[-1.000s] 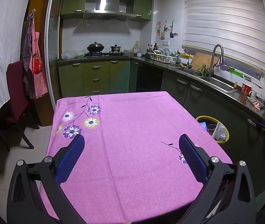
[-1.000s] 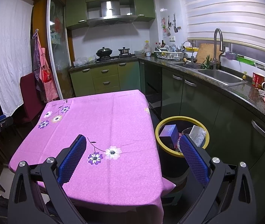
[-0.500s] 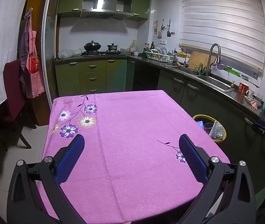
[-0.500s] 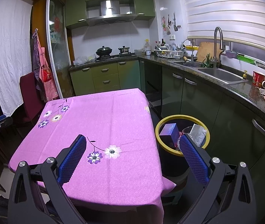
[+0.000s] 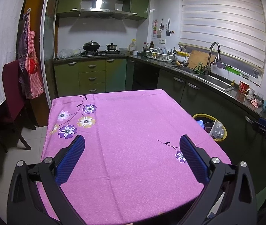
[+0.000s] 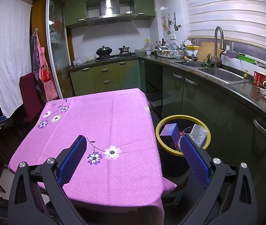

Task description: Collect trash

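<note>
A yellow-rimmed trash bin (image 6: 183, 115) stands on the floor right of the table; it also shows in the left wrist view (image 5: 223, 125). Inside it lie a blue-purple box (image 6: 168, 131), a silvery wrapper (image 6: 199, 132) and a clear plastic cup (image 5: 208, 126). My left gripper (image 5: 132, 146) is open and empty above the near part of the pink flowered tablecloth (image 5: 129, 131). My right gripper (image 6: 133, 147) is open and empty over the table's near right corner, its right finger (image 6: 192, 157) in front of the bin.
Dark green cabinets and a counter with a sink (image 6: 220, 74) run along the right. A stove with pots (image 5: 100, 49) stands at the back. A dark red chair (image 5: 13, 91) and a hanging apron (image 5: 30, 65) are at the left.
The left gripper has drawn back and risen a little, so the table looks slightly smaller and farther. The right gripper has barely moved. Both stay open.
</note>
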Motion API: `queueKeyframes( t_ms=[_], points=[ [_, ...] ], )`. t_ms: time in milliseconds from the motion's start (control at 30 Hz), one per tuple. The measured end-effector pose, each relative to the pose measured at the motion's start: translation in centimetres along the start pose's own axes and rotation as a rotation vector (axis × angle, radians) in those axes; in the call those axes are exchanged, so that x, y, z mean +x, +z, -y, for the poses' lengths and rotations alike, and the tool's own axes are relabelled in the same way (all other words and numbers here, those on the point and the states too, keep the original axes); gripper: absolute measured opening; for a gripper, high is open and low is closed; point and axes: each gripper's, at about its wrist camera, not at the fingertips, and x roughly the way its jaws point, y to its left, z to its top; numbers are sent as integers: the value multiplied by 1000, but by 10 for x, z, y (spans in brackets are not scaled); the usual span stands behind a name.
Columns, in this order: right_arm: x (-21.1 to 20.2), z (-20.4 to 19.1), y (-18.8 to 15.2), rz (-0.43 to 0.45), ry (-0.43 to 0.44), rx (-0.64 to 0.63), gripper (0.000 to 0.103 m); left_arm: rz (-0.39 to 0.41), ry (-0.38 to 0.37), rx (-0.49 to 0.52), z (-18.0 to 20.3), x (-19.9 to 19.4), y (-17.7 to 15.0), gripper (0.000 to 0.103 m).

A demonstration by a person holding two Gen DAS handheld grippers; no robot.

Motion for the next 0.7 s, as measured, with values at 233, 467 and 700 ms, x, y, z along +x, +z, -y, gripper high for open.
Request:
queueKeyframes(
  t_ms=[233,467,700],
  points=[
    [1,0,0,-3,0,2,98,-5,-9,-5,1,3,0,96],
    [2,0,0,-4,-2,2,98,-10,-18,-6,2,5,0,96],
    [3,0,0,-5,-4,3,98,29,-7,-6,-1,3,2,96]
  ],
)
